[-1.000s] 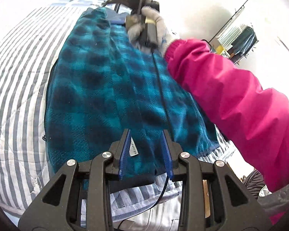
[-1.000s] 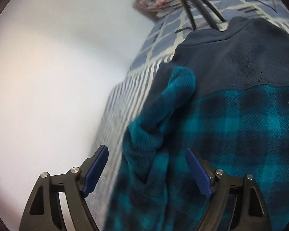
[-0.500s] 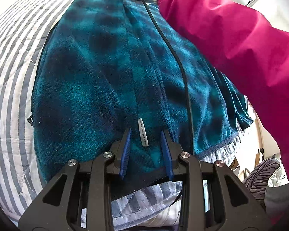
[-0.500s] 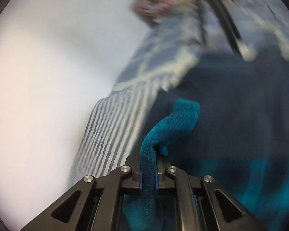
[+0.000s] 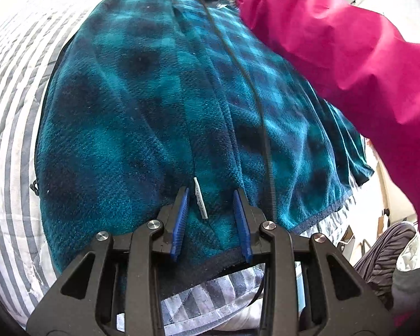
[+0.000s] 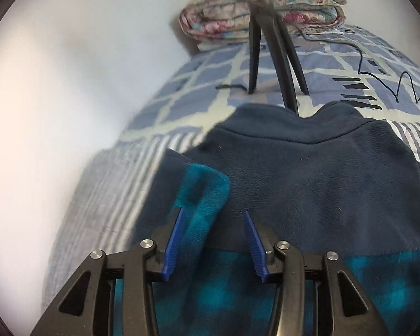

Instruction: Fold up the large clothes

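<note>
Left wrist view: teal plaid fleece jacket [image 5: 142, 117] spread flat on striped bedding [image 5: 11, 128], hem toward 6 o'clock, collar end toward 12. Left gripper [image 5: 211, 218] low over the hem, jaws partly apart, blue pads straddling the hem fabric and a small white label [image 5: 199, 202]; fleece sits between the pads but whether they pinch it, cannot tell. Black cable [image 5: 261, 128] runs across the jacket from 12 down to 5 o'clock. Pink sleeve [image 5: 350, 64] reaches in from 3 toward 12 o'clock. Right wrist view: right gripper [image 6: 214, 242] over the navy yoke and collar area [image 6: 308, 179], jaws have just been opening, now about half apart. Teal cuff end [image 6: 203, 193] lies between them against the left pad, not squeezed. Beyond at 12 o'clock, black tripod legs [image 6: 277, 56] on blue checked cover [image 6: 210, 84], folded floral quilt [image 6: 266, 14] behind.
</note>
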Demonstrator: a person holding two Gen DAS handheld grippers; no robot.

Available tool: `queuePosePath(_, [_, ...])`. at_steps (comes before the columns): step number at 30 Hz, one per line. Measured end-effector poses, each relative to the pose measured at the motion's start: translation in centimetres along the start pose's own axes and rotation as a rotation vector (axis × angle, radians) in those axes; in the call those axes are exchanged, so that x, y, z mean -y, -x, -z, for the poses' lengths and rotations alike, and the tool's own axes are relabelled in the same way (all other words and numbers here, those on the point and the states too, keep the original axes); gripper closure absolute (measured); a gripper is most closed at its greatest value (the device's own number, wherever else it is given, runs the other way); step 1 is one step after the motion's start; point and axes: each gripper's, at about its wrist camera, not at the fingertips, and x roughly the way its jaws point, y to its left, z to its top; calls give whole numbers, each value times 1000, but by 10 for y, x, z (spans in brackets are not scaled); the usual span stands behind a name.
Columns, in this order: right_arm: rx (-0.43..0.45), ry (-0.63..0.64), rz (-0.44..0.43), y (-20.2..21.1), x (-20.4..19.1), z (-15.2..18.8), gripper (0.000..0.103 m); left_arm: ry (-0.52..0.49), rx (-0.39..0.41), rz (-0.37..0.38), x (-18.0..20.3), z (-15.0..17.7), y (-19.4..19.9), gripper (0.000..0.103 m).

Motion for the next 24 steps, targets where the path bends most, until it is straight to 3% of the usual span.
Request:
queuePosePath(4, [31,-68,-100,52,6,0,56,-2,-9,25,1,1,1,71])
queuePosePath(7, [57,-59,-154,98,-2,6,56,39,6,93,-7,-3,24,71])
queuePosePath(9, [71,-44,-179,135,-8,15,54,25,99,87,-11,-5,58,71])
queuePosePath(11, [82,-24,-192,171,-14,27,45,23,186,38,-18,-7,87,71])
queuePosePath(13, [72,14,-185,203,-23,44,44,93,250,28,-36,-8,111,71])
queuePosePath(18, [-21,126,-166,257,-51,127,44,213,254,-41,-74,6,118,71])
queuePosePath(24, [-193,238,-145,265,-89,247,48,326,169,-10,-105,23,97,71])
